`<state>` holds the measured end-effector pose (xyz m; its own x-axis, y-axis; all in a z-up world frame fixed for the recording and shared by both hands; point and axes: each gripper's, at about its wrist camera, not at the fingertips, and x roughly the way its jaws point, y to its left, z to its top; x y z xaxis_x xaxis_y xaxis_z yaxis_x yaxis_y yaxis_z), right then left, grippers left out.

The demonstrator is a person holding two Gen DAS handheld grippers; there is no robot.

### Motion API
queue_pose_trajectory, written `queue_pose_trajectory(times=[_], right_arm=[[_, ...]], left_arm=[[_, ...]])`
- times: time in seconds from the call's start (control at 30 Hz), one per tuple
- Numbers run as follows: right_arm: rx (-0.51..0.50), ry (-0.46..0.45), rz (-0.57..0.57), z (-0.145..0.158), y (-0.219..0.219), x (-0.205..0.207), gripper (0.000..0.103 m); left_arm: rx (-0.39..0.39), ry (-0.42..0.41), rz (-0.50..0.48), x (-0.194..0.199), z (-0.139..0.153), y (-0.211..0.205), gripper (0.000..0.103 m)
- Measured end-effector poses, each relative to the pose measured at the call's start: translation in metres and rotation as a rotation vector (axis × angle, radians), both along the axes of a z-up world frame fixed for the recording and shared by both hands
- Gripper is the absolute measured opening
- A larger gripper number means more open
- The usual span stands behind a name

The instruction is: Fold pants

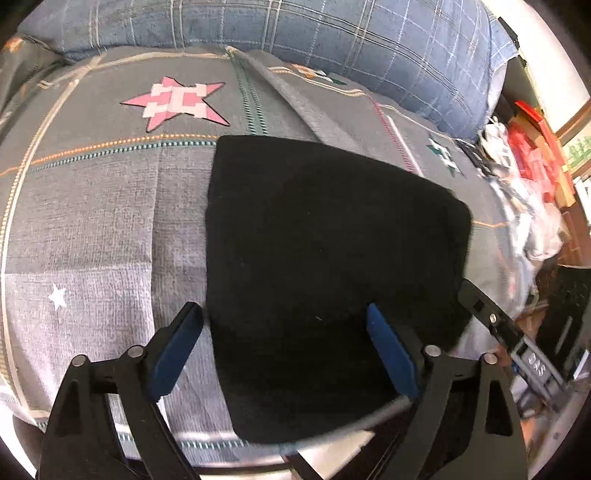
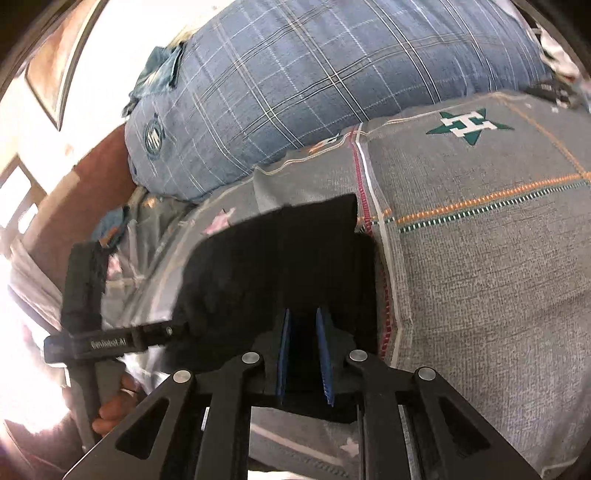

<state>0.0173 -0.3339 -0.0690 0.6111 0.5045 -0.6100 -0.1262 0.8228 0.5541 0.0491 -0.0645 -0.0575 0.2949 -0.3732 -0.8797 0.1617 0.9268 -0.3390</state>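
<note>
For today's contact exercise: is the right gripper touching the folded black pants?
Touching. The right wrist view shows the right gripper with both blue pads nearly together, pinching the near edge of the folded black pants.

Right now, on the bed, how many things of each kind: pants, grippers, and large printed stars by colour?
Black pants: 1
Grippers: 2, left gripper and right gripper
Pink star: 1
Green star: 1
Total: 5

Folded pants lie on bedspread; pillow lies behind them.
</note>
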Motion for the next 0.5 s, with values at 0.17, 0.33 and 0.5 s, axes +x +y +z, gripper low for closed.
queue_pose_trajectory(times=[0.17, 0.33, 0.5], right_arm=[[-0.013, -0.112, -0.058, 0.037, -0.01, 0.013, 0.04], [-0.112, -0.01, -0.042, 0.008, 0.005, 0.046, 0.039], [0.04, 0.07, -0.073, -0.014, -0.02, 0.047, 0.059]], left_arm=[[-0.049, -0.081, 0.016, 0.019, 0.038, 0.002, 0.088], [0.042, -0.088, 0.051, 0.046, 0.026, -0.012, 0.088], [-0.03, 0.026, 0.077, 0.062, 0.002, -0.002, 0.096]])
